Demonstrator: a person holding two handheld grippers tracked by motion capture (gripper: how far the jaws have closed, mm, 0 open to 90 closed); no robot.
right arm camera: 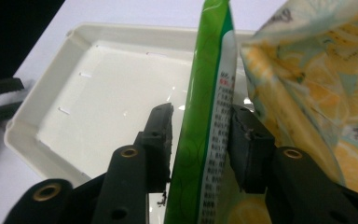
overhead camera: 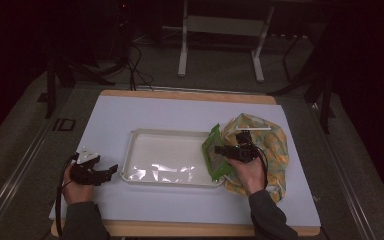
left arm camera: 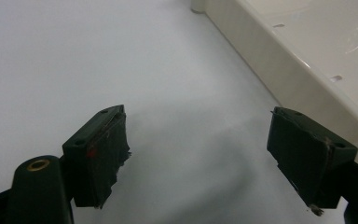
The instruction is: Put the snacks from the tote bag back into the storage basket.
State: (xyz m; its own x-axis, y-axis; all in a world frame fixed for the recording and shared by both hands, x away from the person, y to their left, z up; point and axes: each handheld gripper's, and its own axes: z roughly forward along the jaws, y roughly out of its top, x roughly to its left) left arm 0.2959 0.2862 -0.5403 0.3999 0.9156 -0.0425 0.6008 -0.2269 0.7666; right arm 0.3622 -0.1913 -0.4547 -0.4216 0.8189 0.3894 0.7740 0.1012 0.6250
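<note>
On the pale tabletop (overhead camera: 145, 112) a cream tray (overhead camera: 145, 137) lies in the middle. At its right rim a green packet (overhead camera: 214, 152) stands on edge, leaning against a lemon-print bag (overhead camera: 267, 145) that lies slumped on the right side. The right claw (overhead camera: 221, 150) reaches in from the near right with the packet (right arm camera: 205, 121) between its jaws; they stand slightly apart on either side of it, one with a clear gap, so the packet is not pinched. The left claw (overhead camera: 111, 170) rests at the near left, just beside the tray's left wall (left arm camera: 279, 70), its jaws wide apart over bare tabletop.
</note>
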